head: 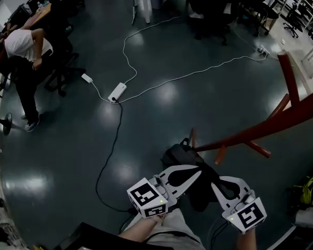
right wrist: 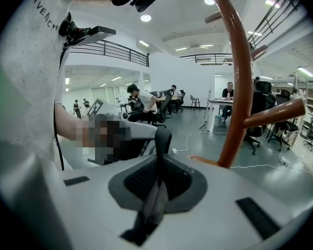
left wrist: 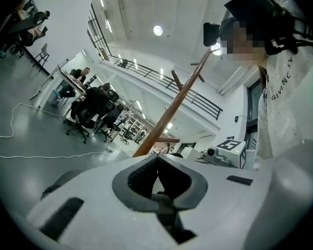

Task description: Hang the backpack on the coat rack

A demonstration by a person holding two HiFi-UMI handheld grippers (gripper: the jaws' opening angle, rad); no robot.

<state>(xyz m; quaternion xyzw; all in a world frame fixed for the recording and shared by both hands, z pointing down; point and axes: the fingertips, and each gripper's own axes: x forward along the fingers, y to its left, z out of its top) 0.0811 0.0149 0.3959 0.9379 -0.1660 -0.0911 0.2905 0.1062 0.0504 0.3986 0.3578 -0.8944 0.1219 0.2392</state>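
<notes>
Two jaw pairs clenched | left gripper (head: 197, 176) pinching backpack (head: 183, 158) fabric | right gripper (head: 216, 185) clamping its strap (right wrist: 161, 139) | coat rack (head: 261, 130) just beside

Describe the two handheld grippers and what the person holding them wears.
Both the left gripper and right gripper are white moulded plastic with dark ribbed pads and black rectangular slots. Each carries a white cube printed with black square markers. The person wears a pale speckled shirt.

Backpack (head: 175, 155) matt cloth, probably; coat rack (head: 281, 121) smooth, glossy (painted look).
</notes>
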